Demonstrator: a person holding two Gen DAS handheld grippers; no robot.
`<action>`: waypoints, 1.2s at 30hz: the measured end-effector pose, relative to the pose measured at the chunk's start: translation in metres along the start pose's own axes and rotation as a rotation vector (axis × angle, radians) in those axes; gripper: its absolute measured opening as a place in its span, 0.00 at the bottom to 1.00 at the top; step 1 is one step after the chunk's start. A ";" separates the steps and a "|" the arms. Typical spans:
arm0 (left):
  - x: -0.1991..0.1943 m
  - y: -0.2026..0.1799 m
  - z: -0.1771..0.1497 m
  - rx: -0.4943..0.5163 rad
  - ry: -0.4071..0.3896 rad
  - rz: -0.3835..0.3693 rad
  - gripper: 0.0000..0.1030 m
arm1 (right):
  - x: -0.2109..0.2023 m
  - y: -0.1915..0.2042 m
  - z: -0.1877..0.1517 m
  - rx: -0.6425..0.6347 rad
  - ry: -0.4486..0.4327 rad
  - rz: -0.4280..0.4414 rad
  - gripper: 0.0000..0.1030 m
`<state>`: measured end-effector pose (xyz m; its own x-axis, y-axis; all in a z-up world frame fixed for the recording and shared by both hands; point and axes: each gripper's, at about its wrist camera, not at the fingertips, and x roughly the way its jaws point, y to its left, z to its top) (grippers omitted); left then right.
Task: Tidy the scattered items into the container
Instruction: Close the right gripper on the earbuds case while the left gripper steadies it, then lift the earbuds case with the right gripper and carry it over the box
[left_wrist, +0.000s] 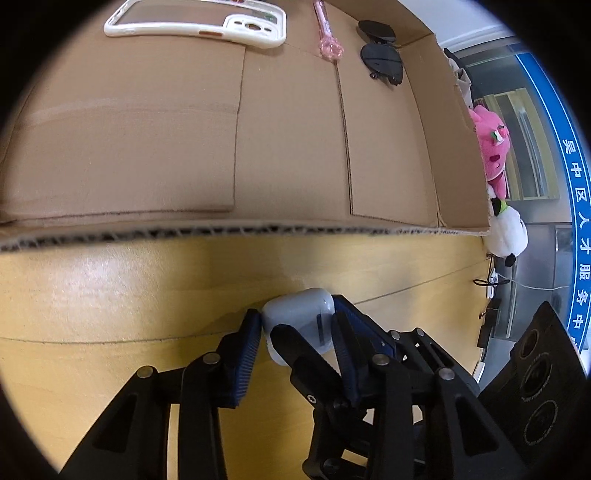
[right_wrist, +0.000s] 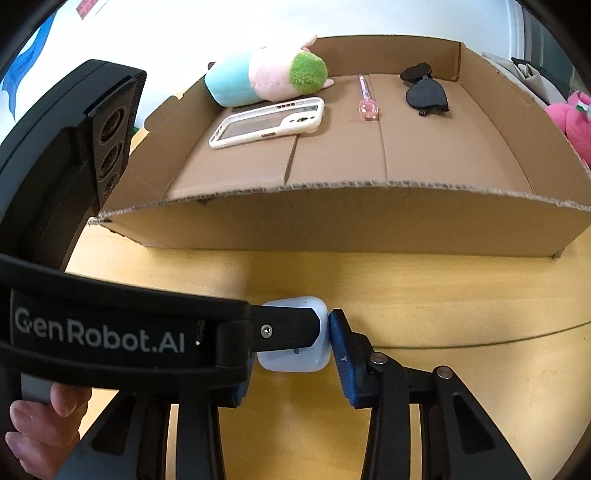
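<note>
Both claws L (left_wrist: 295, 325) & R (right_wrist: 291, 336) clamped on smooth rounded earbud case (right_wrist: 293, 338), corrugated cardboard box (right_wrist: 332, 229)

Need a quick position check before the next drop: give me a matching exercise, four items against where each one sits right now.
Items:
1. earbud case
2. phone case
3. sunglasses
4. plush toy

Places:
A. in the box, right part
B. on the table, in front of the box
C. far-left corner of the box
D. on the box floor, just in front of the plush

Pairs: 1-B, 2-D, 3-A, 4-C
</note>
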<state>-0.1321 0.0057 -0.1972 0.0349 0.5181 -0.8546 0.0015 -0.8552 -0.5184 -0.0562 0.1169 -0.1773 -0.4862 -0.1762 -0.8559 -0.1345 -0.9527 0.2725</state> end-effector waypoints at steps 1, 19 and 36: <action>0.002 0.001 -0.001 -0.004 0.005 0.000 0.37 | 0.002 -0.001 -0.001 0.001 0.009 0.001 0.40; 0.007 -0.009 -0.002 0.018 0.051 0.080 0.37 | 0.009 -0.010 -0.008 -0.022 0.068 0.004 0.44; 0.023 -0.010 -0.025 0.001 0.133 -0.215 0.48 | -0.023 -0.032 -0.014 0.070 0.025 0.030 0.44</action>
<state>-0.1066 0.0255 -0.2109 0.1653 0.6809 -0.7134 0.0222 -0.7258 -0.6876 -0.0282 0.1483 -0.1725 -0.4697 -0.2117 -0.8571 -0.1805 -0.9273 0.3280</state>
